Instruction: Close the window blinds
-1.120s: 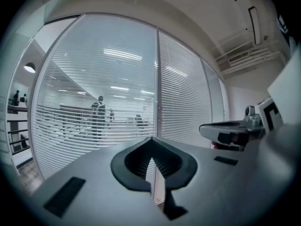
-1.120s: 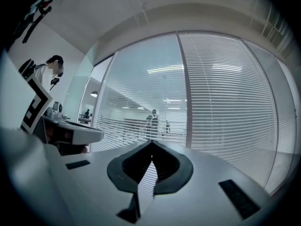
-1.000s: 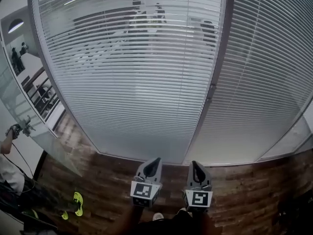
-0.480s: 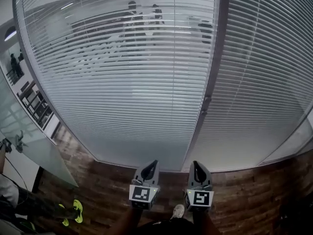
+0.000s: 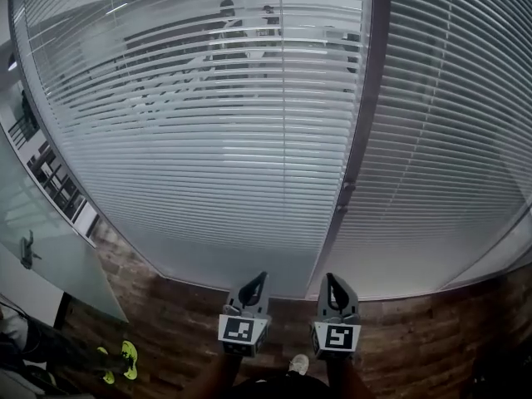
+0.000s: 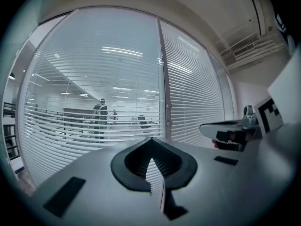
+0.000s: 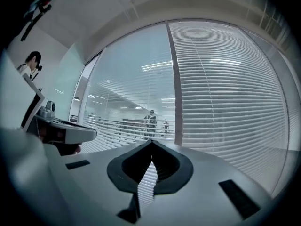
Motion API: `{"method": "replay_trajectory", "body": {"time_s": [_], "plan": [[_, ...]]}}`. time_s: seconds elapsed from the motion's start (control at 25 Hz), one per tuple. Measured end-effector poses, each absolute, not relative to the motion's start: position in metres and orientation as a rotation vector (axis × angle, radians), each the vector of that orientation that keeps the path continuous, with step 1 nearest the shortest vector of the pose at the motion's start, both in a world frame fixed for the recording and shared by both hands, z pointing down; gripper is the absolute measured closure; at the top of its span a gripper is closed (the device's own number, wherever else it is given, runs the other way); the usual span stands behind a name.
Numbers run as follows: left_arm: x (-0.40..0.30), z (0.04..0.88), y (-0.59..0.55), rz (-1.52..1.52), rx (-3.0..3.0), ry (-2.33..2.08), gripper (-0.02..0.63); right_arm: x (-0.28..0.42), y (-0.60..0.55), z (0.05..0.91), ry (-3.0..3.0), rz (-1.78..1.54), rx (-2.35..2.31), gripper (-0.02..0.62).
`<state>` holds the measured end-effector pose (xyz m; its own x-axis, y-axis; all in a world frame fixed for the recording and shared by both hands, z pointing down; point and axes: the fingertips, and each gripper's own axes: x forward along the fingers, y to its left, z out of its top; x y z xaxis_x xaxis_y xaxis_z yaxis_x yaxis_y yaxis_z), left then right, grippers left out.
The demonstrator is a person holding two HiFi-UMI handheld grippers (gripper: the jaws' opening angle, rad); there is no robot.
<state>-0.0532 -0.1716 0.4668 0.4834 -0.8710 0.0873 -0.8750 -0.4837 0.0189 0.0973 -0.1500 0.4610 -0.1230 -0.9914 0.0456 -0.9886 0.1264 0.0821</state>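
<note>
A glazed wall fills the view ahead, hung with two blind panels whose slats run level. The left panel (image 5: pixel 199 156) stands open enough that figures (image 5: pixel 229 23) show through it, while the right panel (image 5: pixel 453 140) looks nearly closed, so the left one probably remains to be done. Between them an upright mullion (image 5: pixel 366 98) carries a small fitting (image 5: pixel 345 191), likely the blinds' control, though it is too small to make out. Below it lies a brick-patterned floor (image 5: pixel 166 306). The left gripper (image 5: pixel 252 289) and right gripper (image 5: pixel 334 289) point level at the wall, side by side and well short of it, each with its jaws clenched on nothing. The fitting lies ahead of and above the jaws, almost in line with the right gripper, which seems the nearer.
</note>
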Motion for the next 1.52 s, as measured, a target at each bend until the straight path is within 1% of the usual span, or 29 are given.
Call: {"method": "replay_trajectory", "body": {"time_s": [0.24,0.36,0.6,1.0,1.24,1.52], "plan": [[-0.040,0.463,-0.192,0.132,2.640,-1.607,0.606,0.097,-0.176,0.451,-2.311,-0.271,1.944,0.592],[-0.029,0.471,-0.200,0.146,2.641,-1.604,0.606,0.106,-0.187,0.452,-2.334,-0.256,1.949,0.592],[-0.015,0.463,-0.218,0.168,2.626,-1.640,0.606,0.124,-0.203,0.446,-2.363,-0.248,1.953,0.592],[-0.005,0.475,-0.239,0.237,2.616,-1.641,0.606,0.130,-0.222,0.450,-2.416,-0.171,1.958,0.592],[-0.005,0.470,-0.262,0.210,2.624,-1.605,0.606,0.144,-0.243,0.442,-2.362,-0.186,2.024,0.592],[0.019,0.454,-0.296,0.151,2.755,-1.463,0.606,0.158,-0.276,0.419,-2.283,-0.188,2.130,0.592]]}}
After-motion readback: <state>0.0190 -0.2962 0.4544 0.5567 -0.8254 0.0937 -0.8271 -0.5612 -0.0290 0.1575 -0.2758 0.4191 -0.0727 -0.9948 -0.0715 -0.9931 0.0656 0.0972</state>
